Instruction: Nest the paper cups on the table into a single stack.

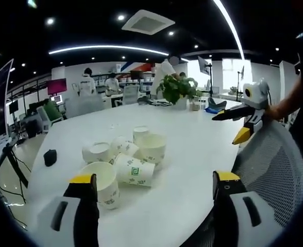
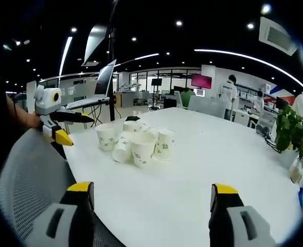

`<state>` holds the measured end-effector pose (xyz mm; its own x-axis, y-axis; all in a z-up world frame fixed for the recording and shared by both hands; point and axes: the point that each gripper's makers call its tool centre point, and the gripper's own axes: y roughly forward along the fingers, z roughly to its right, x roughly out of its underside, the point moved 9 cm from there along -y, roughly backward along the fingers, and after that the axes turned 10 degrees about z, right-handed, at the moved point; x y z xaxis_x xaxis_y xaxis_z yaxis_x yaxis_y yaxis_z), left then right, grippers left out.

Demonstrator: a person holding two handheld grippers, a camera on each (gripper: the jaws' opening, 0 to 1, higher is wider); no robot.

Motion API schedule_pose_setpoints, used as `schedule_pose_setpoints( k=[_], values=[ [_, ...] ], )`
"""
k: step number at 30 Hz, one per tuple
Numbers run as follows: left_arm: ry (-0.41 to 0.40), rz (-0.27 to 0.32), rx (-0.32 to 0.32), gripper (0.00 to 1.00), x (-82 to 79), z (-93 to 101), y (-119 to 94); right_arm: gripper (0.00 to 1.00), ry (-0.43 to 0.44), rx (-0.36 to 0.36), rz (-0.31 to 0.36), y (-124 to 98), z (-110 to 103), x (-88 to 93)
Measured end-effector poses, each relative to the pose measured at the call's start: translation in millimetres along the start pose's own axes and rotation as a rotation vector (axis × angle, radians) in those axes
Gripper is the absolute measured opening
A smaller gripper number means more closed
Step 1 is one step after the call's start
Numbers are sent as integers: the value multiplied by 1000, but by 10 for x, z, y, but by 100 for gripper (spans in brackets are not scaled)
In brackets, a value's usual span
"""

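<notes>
Several white paper cups (image 1: 133,170) with green print lie in a loose cluster on the white table (image 1: 192,149), some upright, some on their sides. My left gripper (image 1: 154,193) is open, just short of the nearest cup (image 1: 102,182), with nothing between its jaws. The right gripper (image 1: 226,129) hovers over the table's right edge with its jaws apart. In the right gripper view the cup cluster (image 2: 136,141) sits ahead on the table (image 2: 203,170). My right gripper (image 2: 149,193) is open and holds nothing. The left gripper (image 2: 81,132) hangs just left of the cups.
A grey mesh chair back (image 1: 275,164) stands at the table edge, also seen as the chair (image 2: 28,175). A small black object (image 1: 50,157) lies left of the cups. A potted plant (image 1: 174,87) stands at the far end. Desks and people fill the background.
</notes>
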<state>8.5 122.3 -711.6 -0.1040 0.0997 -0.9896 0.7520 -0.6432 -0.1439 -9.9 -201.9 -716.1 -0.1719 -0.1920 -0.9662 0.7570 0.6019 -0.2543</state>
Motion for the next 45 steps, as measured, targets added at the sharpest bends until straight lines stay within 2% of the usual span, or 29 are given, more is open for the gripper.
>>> schedule_pose_setpoints(
  k=[4,8,14,15,19,28,34,45],
  values=[
    [-20,10,-10,87,-19,-14,-11,94,-2,1,-8,1,3,11],
    [-19,11,-10,88,-24,-17,-10,94,-1,7,-13,-1,7,15],
    [-8,-39,18,87,-15,-7,18,94,-2,8,-20,-6,14,31],
    [-17,-72,24,85,-9,-10,27,94,-2,8,-22,-6,16,34],
    [-7,-73,56,82,-87,-3,106,94,0,10,-29,-8,20,45],
    [-6,-55,67,80,-209,-26,318,94,-3,16,-29,-15,30,49],
    [-14,-56,56,74,-263,-92,447,95,2,11,-28,-14,31,56],
    [-11,-59,86,63,-342,-136,714,95,3,8,-23,-14,30,55]
  ],
)
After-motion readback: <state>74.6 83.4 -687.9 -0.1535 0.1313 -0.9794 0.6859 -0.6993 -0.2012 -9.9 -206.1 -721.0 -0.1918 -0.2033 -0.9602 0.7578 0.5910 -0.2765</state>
